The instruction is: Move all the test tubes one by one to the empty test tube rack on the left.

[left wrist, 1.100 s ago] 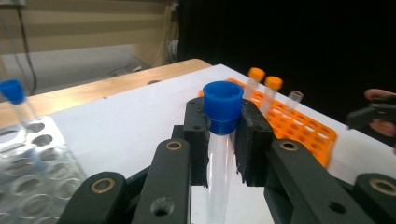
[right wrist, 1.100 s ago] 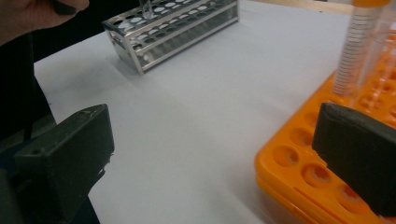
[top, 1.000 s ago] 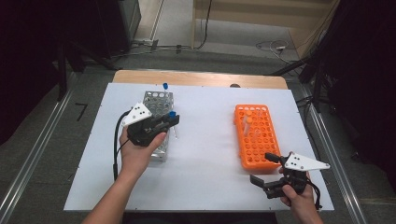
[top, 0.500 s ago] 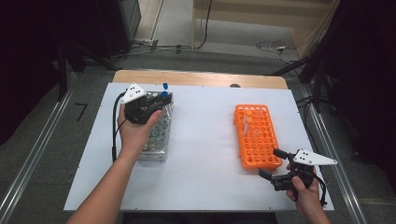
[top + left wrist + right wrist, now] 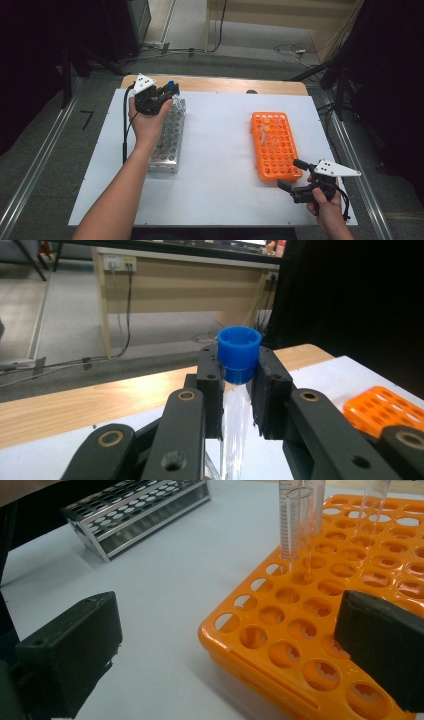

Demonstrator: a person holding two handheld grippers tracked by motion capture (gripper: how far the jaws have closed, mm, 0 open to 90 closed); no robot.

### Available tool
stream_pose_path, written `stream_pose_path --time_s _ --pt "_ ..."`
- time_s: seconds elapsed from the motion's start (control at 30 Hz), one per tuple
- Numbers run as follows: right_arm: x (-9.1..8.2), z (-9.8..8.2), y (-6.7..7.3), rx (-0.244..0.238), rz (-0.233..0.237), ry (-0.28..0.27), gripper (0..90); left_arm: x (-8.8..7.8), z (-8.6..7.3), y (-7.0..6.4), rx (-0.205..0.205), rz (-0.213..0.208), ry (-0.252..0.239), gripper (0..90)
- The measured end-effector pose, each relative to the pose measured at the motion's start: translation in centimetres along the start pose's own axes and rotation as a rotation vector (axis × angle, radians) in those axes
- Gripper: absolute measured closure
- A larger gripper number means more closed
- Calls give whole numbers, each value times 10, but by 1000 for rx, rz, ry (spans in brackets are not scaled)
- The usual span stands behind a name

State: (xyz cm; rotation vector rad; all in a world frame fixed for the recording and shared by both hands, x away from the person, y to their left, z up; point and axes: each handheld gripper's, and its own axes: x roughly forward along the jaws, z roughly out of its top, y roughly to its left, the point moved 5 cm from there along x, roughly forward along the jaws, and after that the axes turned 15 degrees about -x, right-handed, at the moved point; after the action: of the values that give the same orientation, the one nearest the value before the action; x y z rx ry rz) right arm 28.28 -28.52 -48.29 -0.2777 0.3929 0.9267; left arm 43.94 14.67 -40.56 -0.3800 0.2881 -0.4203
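Note:
My left gripper (image 5: pixel 167 95) is over the far end of the metal tube rack (image 5: pixel 170 142), shut on a clear tube with a blue cap (image 5: pixel 171 84). In the left gripper view the blue cap (image 5: pixel 239 352) stands just above the pads of my left gripper (image 5: pixel 239 375), and the clear body hangs down between them. My right gripper (image 5: pixel 290 173) stands open at the near right, just off the near end of the orange rack (image 5: pixel 272 147), with nothing between its jaws. A few clear tubes (image 5: pixel 300 525) stand in the orange rack (image 5: pixel 320 630) beyond my right gripper (image 5: pixel 230 650).
The white tabletop (image 5: pixel 220 150) spreads between the two racks. A wooden strip (image 5: pixel 225 85) runs along its far edge. The metal rack (image 5: pixel 135 515) lies far off to the left in the right gripper view. Cables lie on the floor behind the table.
My left hand has carried the capped tube away from the person, from the middle of the metal rack to its far end. The right gripper has hardly shifted.

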Motion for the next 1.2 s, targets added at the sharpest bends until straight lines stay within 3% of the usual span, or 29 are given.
stream_pose_path --time_s 0.2,0.53,0.73,1.2 --pt "-1 0 -1 5 2 -5 0 12 -2 8 -15 33 -2 769" --pt "-1 -1 -3 10 -3 -8 0 25 -13 12 18 93 25 768" --pt "-1 -2 -4 11 -4 -8 0 29 -20 12 61 119 54 768" --pt "-1 -4 -6 15 -12 -7 0 35 -33 10 94 186 130 741"
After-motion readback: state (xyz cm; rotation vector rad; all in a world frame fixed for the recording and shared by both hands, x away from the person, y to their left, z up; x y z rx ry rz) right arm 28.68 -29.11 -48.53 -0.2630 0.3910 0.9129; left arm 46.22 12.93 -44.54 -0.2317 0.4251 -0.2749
